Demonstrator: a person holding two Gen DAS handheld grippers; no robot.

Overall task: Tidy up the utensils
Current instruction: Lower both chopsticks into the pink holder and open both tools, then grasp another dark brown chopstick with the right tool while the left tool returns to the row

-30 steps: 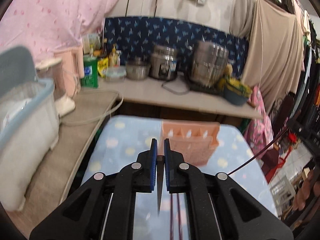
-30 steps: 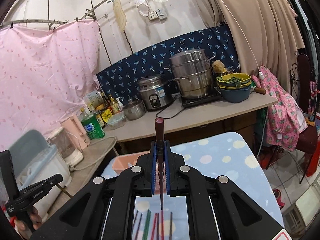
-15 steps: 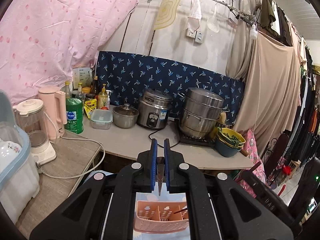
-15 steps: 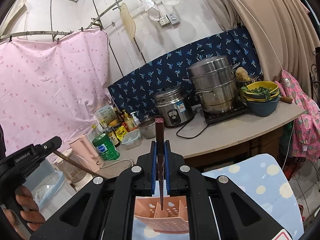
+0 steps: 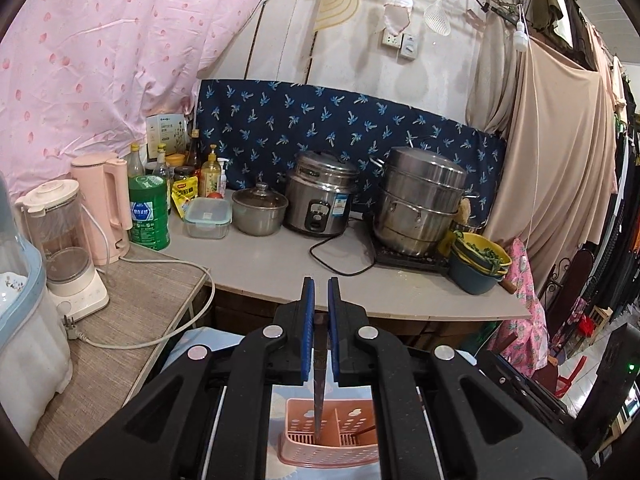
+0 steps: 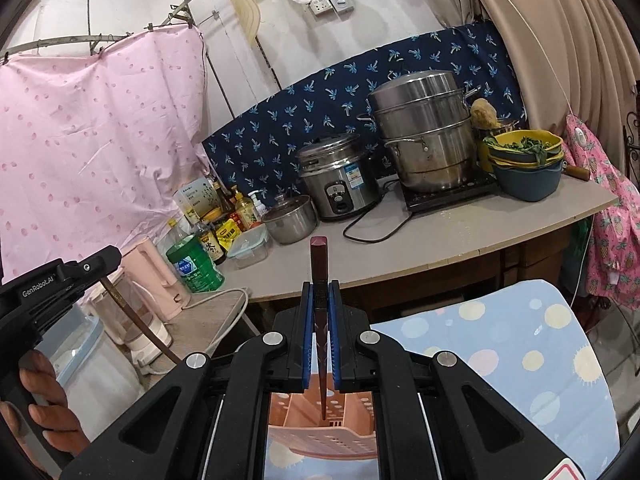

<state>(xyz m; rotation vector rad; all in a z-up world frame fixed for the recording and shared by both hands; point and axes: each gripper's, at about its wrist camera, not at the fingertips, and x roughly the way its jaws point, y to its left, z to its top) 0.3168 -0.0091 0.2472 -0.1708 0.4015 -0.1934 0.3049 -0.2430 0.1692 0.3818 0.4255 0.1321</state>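
A pink slotted utensil basket (image 5: 348, 450) stands on the blue dotted tablecloth (image 6: 500, 344). My left gripper (image 5: 321, 292) is shut on a dark chopstick (image 5: 318, 392). The stick hangs down, its tip at the basket's left compartment. Another stick (image 5: 365, 432) leans inside the basket. My right gripper (image 6: 321, 292) is shut on a red-brown chopstick (image 6: 319, 264). This one stands upright, its tip just above the basket (image 6: 320, 440). In the right wrist view the left gripper (image 6: 106, 260) shows at the left edge, held by a hand (image 6: 36, 400).
Behind the table runs a counter (image 5: 280, 268) with a rice cooker (image 5: 320, 200), a steel steamer pot (image 5: 420, 204), stacked bowls (image 5: 476, 264), a lidded pan, bottles, a pink kettle (image 5: 106, 208) and a blender (image 5: 64, 240). Cables trail over the counter. Curtains hang on the right.
Both grippers have moved forward over the basket, which now lies low beneath their fingers. The loose chopsticks on the cloth have left the right view. Both stay shut on their sticks.
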